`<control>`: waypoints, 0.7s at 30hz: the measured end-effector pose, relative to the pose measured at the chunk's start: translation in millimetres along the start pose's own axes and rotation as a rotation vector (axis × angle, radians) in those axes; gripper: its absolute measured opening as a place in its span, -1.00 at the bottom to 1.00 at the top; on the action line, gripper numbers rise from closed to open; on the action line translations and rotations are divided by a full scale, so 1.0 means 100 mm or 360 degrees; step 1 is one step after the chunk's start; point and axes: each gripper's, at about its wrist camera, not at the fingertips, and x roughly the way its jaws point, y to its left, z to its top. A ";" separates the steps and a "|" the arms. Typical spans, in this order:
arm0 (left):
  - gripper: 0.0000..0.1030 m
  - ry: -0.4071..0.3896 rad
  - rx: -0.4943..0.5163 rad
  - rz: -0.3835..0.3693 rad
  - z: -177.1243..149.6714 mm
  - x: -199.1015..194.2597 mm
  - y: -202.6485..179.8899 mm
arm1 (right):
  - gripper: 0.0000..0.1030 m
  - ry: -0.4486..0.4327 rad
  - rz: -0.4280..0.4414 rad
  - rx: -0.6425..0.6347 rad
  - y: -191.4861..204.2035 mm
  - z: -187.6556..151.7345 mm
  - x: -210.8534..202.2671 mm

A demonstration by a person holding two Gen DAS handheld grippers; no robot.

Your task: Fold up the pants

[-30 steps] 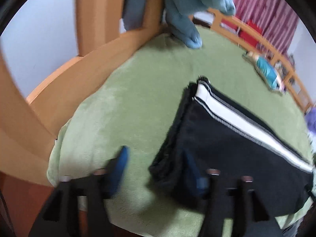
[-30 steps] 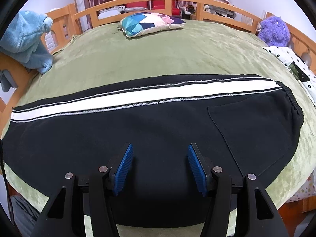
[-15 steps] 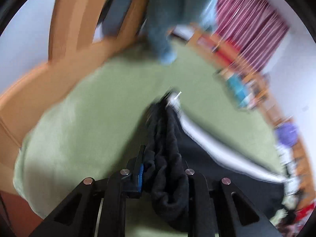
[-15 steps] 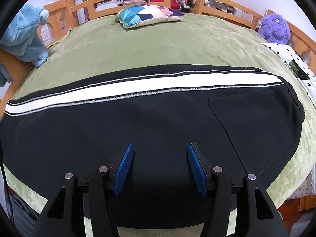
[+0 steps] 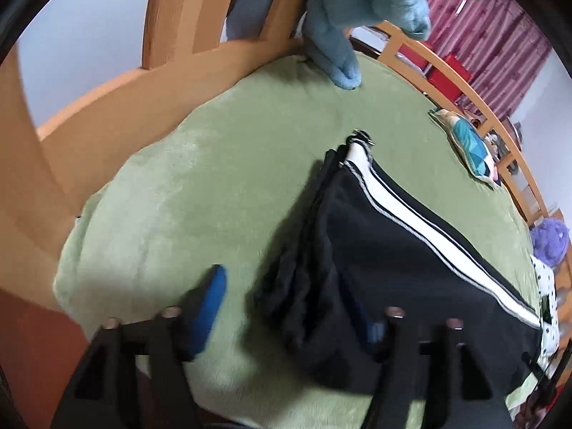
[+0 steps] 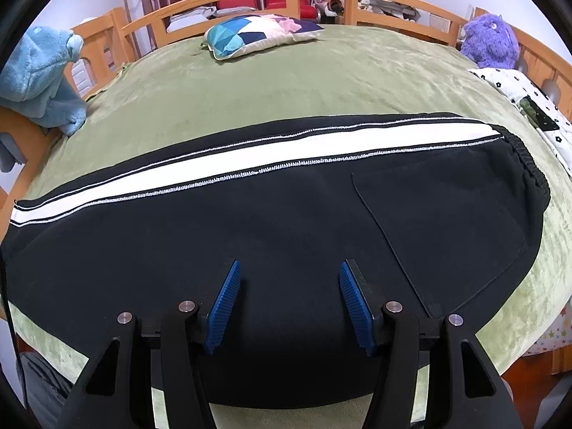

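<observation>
Black pants (image 6: 286,221) with a white side stripe lie folded lengthwise on the green bedspread (image 6: 304,82), waistband at the right and leg cuffs at the left. My right gripper (image 6: 287,296) is open and empty, just above the near middle of the pants. In the left wrist view the stacked cuff end of the pants (image 5: 357,250) lies ahead. My left gripper (image 5: 289,307) is open; its left finger (image 5: 211,300) is over the bedspread (image 5: 214,178) and its right finger is on or in the cuff layers.
A wooden bed rail (image 5: 118,107) runs along the left and far sides. A blue plush towel (image 6: 39,78) hangs on the rail at left. A patterned pillow (image 6: 257,34) lies at the far side. A purple stuffed toy (image 6: 489,41) and a dotted cloth (image 6: 525,96) sit at right.
Half a second ago my left gripper was shut on the bunched pant cuff; now it is open and the cuff lies on the bed. The right gripper has hardly moved.
</observation>
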 end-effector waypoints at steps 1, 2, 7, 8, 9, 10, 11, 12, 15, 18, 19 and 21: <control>0.27 0.0010 -0.0004 -0.0027 -0.05 -0.02 0.01 | 0.11 0.0001 0.0011 0.0004 0.00 -0.01 0.01; 0.27 0.0019 -0.0013 -0.0048 -0.08 -0.01 0.01 | 0.11 0.0003 0.0023 0.0012 -0.01 -0.01 0.02; 0.23 -0.0004 -0.0051 -0.0017 -0.21 0.19 -0.07 | 0.11 0.0015 0.0054 0.0005 0.01 -0.05 0.05; 0.23 -0.0025 -0.0062 -0.0009 -0.19 0.22 -0.10 | 0.11 0.0016 0.0054 -0.0006 0.01 -0.07 0.04; 0.15 -0.0034 -0.0069 0.0000 -0.16 0.24 -0.14 | 0.11 0.0014 0.0053 -0.0012 0.01 -0.08 0.03; -0.15 -0.0038 -0.0087 0.0032 -0.13 0.27 -0.15 | 0.11 0.0013 0.0056 -0.0010 0.01 -0.08 0.02; -0.27 -0.0034 -0.0110 0.0044 -0.10 0.29 -0.15 | 0.11 0.0013 0.0062 -0.0006 0.00 -0.10 0.01; -0.51 -0.0019 -0.0134 0.0020 -0.08 0.29 -0.15 | 0.11 0.0011 0.0069 -0.0001 -0.01 -0.10 0.00; -0.63 -0.0006 -0.0159 0.0010 -0.02 0.23 -0.20 | 0.11 -0.0004 0.0093 0.0016 -0.04 -0.11 -0.03; -0.66 -0.0079 -0.0035 0.0128 0.00 0.06 -0.43 | 0.11 -0.0013 0.0108 0.0023 -0.05 -0.12 -0.05; -0.66 -0.0098 -0.0006 0.0158 0.01 0.00 -0.50 | 0.11 -0.0017 0.0113 0.0025 -0.06 -0.12 -0.06; -0.66 -0.0147 0.0067 0.0226 0.04 -0.16 -0.69 | 0.11 -0.0033 0.0139 0.0036 -0.10 -0.12 -0.09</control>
